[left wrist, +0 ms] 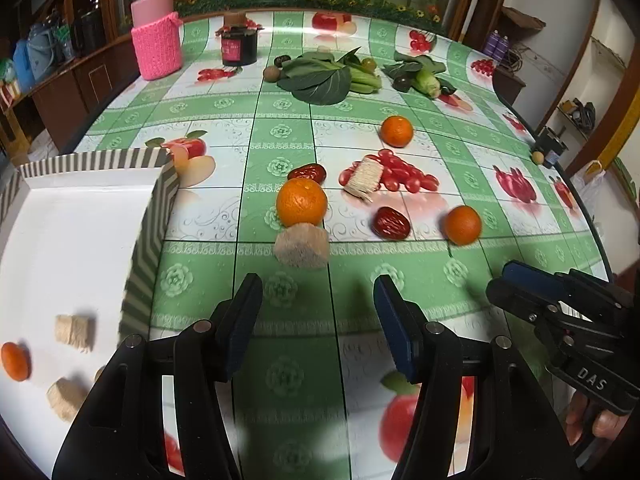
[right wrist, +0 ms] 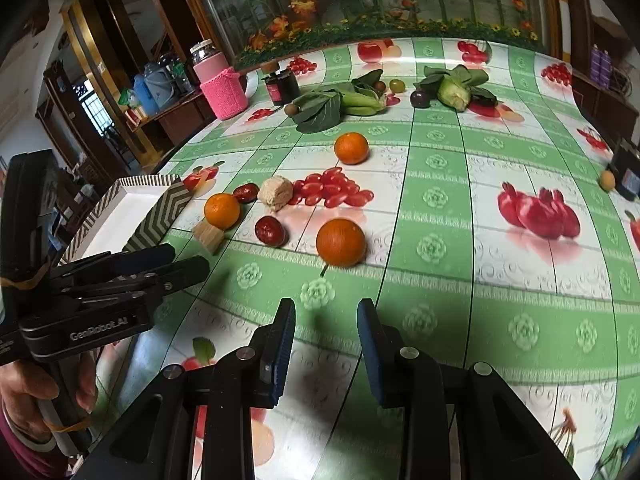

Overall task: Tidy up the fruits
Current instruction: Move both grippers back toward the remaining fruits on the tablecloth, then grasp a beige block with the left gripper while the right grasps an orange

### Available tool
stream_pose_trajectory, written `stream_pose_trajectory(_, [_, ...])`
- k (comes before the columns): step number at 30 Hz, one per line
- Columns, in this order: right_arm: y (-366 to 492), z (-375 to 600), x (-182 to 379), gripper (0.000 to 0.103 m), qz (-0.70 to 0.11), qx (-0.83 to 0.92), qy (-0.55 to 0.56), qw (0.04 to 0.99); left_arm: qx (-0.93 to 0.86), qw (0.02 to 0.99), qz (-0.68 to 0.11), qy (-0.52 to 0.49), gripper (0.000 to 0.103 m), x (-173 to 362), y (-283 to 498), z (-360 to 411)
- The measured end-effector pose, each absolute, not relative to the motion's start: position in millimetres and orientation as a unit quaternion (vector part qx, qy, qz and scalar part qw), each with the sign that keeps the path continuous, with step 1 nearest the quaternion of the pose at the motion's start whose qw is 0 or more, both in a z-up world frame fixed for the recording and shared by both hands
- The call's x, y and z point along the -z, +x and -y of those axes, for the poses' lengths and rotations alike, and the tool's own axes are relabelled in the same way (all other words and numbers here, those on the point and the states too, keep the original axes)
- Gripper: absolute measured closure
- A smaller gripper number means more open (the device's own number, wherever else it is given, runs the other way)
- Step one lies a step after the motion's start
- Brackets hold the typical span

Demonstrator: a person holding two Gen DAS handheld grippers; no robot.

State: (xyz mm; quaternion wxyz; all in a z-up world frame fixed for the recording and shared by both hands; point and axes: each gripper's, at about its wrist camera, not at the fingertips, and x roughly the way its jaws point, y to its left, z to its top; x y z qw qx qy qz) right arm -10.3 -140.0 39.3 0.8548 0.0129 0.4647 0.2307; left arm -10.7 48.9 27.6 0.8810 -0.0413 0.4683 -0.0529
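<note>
Three oranges lie on the fruit-print tablecloth: a near-left one (left wrist: 301, 202) (right wrist: 221, 210), a near-right one (left wrist: 462, 225) (right wrist: 341, 242) and a far one (left wrist: 396, 131) (right wrist: 351, 148). Two red dates (left wrist: 307, 173) (left wrist: 390, 222) lie among them. A beige cake block (left wrist: 301, 246) sits just ahead of my left gripper (left wrist: 318, 292), which is open and empty. Another beige block (left wrist: 365, 176) lies farther back. My right gripper (right wrist: 326, 318) is open and empty, short of the near-right orange. The striped white tray (left wrist: 152, 216) at left holds a small orange (left wrist: 15, 361) and two beige blocks (left wrist: 75, 332).
Leafy greens (left wrist: 324, 76), corn (left wrist: 428, 80), small dark fruits and a kiwi (left wrist: 271, 73) lie at the table's back. A pink-sleeved jar (left wrist: 156, 32) and a dark jar (left wrist: 239, 46) stand back left. A small yellow fruit (left wrist: 537, 157) lies at the right edge.
</note>
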Motion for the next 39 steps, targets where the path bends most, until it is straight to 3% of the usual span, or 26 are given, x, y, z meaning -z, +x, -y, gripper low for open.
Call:
stream_pose_trajectory(11, [6,137,-35,0.072,-0.468,-0.236,0.013,0.852,0.041,0.884,-0.464,-0.034,0.046,-19,8,-51])
stream_pose_trajectory(13, [9,135,-34,0.072,-0.469,-0.236,0.008,0.851,0.043,0.885,-0.463,-0.031,0.065,-19,10,-50])
stream_pose_trajectory(15, [13,132,-33,0.071,-0.470,-0.236,0.003,0.851,0.041,0.884,-0.464,-0.031,0.071,-16,11,-50])
stream_pose_trajectory(28, [39,125,-25,0.071,-0.465,-0.231,-0.009,0.855,0.058,0.886,-0.458,-0.046,0.071,-20,2,-54])
stream_pose_trajectory(39, [-1,135,-38,0.072,-0.449,-0.247,0.022,0.858,0.068,0.891,-0.446,-0.042,0.071,-34,-28,-53])
